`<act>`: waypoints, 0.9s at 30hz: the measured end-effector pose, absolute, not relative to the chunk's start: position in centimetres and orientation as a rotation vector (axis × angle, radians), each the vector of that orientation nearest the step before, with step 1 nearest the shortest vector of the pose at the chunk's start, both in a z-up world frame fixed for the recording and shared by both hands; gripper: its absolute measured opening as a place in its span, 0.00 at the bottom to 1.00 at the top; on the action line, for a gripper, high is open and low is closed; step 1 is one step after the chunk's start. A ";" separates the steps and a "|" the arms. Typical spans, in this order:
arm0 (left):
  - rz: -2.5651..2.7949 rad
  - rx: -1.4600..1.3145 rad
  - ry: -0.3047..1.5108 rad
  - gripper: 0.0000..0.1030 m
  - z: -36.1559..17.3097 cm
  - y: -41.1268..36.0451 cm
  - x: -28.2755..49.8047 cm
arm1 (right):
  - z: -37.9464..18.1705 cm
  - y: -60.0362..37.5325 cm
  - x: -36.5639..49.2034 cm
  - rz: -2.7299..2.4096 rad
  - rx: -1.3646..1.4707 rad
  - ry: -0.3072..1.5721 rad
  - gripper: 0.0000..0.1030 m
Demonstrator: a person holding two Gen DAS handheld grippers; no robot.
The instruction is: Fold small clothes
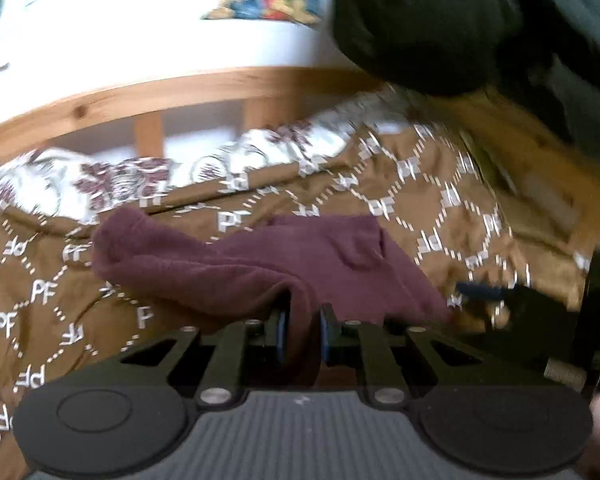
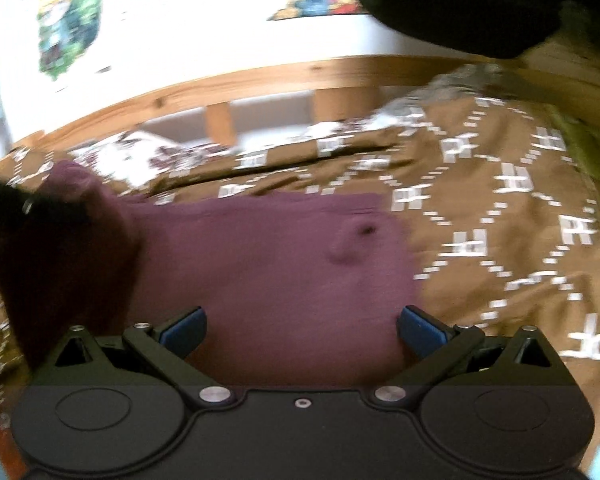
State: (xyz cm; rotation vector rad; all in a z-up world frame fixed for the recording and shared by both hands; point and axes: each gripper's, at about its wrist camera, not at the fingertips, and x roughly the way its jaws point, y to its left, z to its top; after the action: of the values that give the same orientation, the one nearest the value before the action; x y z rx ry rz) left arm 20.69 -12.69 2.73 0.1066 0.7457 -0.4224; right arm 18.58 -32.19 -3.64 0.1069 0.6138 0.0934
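A small maroon garment point(image 1: 260, 264) lies on a brown bedspread with white PF print point(image 1: 440, 200). My left gripper point(image 1: 303, 332) is shut on a lifted fold of the maroon garment, cloth pinched between its blue pads. In the right wrist view the garment point(image 2: 284, 264) spreads flat in front, with its left edge raised by the left gripper point(image 2: 24, 206). My right gripper point(image 2: 302, 330) is open and empty, its fingers spread just above the garment's near edge. The right gripper also shows in the left wrist view point(image 1: 512, 304) at the right.
A wooden bed rail point(image 1: 180, 92) runs across the back with a white wall behind it. A white floral sheet point(image 1: 120, 184) shows at the far edge of the bedspread point(image 2: 500, 208). A dark cloth bundle point(image 1: 420, 28) hangs at the upper right.
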 end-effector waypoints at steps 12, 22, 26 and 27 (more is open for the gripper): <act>-0.410 0.244 0.776 0.27 -1.0 -16.7 18.6 | -4.0 -38.1 19.5 -0.050 0.195 0.601 1.00; -0.522 0.249 0.668 0.78 -0.1 -16.3 15.0 | -4.1 -37.9 19.5 -0.042 0.186 0.593 1.00; -0.547 0.222 0.564 0.88 1.4 -14.8 13.1 | -4.1 -37.9 19.4 -0.033 0.204 0.568 1.00; -0.541 0.227 0.545 0.89 1.7 -14.6 12.8 | -4.0 -37.9 19.3 -0.023 0.211 0.558 1.00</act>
State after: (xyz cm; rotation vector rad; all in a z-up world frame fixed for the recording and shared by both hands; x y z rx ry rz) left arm 12.76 -14.61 1.73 0.2270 0.5454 -0.5412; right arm 19.33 -37.88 -4.02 0.2108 0.5580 -0.0233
